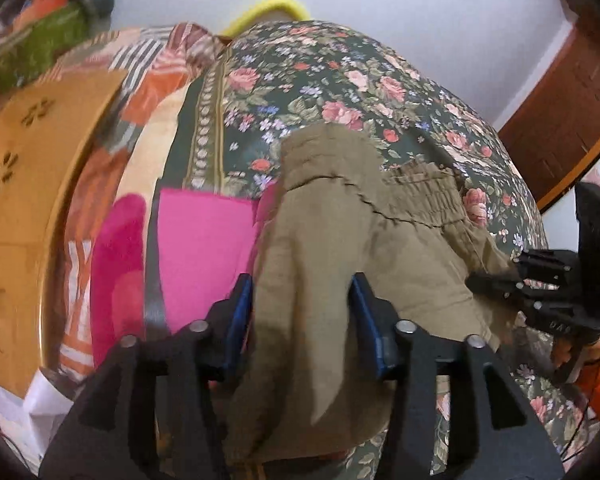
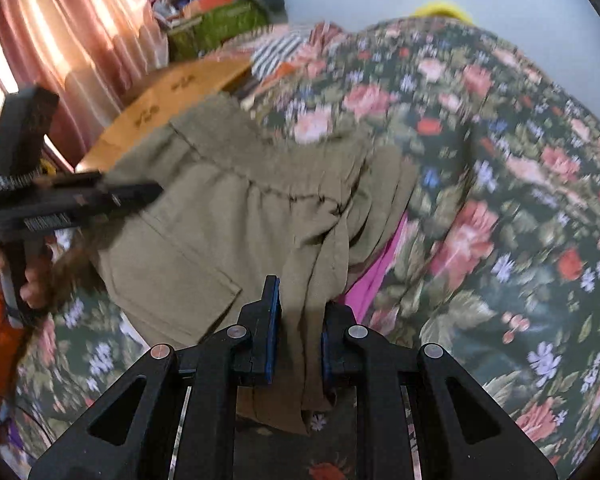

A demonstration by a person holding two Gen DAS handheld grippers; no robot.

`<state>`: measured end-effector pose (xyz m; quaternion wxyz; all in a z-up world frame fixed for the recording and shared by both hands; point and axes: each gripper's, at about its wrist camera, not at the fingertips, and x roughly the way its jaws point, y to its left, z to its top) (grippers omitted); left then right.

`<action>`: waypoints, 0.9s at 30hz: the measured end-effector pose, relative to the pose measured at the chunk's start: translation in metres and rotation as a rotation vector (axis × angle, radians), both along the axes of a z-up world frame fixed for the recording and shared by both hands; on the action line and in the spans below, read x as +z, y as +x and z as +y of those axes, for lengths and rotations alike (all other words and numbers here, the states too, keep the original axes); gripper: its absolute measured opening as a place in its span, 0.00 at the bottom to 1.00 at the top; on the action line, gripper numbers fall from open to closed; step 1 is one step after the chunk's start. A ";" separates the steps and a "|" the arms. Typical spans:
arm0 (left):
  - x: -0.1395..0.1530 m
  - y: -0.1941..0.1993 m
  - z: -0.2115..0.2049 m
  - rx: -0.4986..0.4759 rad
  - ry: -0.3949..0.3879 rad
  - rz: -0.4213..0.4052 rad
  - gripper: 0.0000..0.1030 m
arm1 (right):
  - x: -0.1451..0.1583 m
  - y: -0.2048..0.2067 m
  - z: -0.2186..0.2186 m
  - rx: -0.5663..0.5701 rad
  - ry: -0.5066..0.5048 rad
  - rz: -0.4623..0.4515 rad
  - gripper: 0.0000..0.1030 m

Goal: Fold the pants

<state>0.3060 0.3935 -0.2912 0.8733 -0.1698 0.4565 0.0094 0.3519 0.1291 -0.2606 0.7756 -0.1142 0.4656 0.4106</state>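
Olive-green pants point(image 1: 340, 216) point(image 2: 220, 208) lie bunched on a floral bedspread point(image 1: 340, 80) point(image 2: 500, 160), with the gathered waistband away from me. In the left wrist view my left gripper point(image 1: 302, 292) has its blue pads standing apart, and a fold of the pants lies loose between them. My right gripper point(image 2: 302, 300) is shut on a bundled fold at the other side of the pants. Each gripper also shows in the other's view: the right gripper point(image 1: 520, 276) at the pants' right edge, the left gripper point(image 2: 132, 196) over their left edge.
A pink cloth point(image 1: 204, 248) point(image 2: 376, 276) lies under the pants. A carved wooden board point(image 1: 28, 180) point(image 2: 172, 96) runs along the bed's left side, with a pile of clothes point(image 1: 40, 32) behind it. A brown door point(image 1: 560, 120) stands right. A hand point(image 2: 32, 280) in an orange sleeve holds the left gripper.
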 end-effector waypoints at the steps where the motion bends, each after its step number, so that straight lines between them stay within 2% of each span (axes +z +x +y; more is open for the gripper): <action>1: -0.002 -0.001 0.002 0.016 0.003 0.014 0.62 | -0.002 -0.001 -0.001 0.006 -0.007 0.007 0.19; 6: 0.003 -0.009 0.002 0.064 0.025 0.040 0.66 | -0.003 -0.007 -0.006 0.010 -0.032 0.023 0.25; 7: 0.005 -0.008 0.003 0.075 0.035 0.045 0.66 | 0.000 -0.010 -0.008 0.012 -0.045 0.018 0.30; 9: 0.015 -0.013 0.000 0.096 0.078 0.053 0.65 | 0.005 -0.014 -0.012 0.013 -0.060 0.005 0.34; 13: 0.050 -0.029 -0.015 0.125 0.190 0.029 0.65 | 0.028 -0.025 -0.025 0.014 -0.069 -0.070 0.34; 19: 0.120 -0.067 -0.055 0.144 0.265 -0.092 0.65 | 0.089 -0.058 -0.050 0.000 0.047 -0.176 0.34; 23: 0.162 -0.098 -0.089 0.133 0.286 -0.184 0.65 | 0.133 -0.085 -0.066 0.008 0.144 -0.232 0.34; 27: 0.210 -0.144 -0.129 0.133 0.311 -0.311 0.65 | 0.175 -0.120 -0.085 0.012 0.219 -0.324 0.34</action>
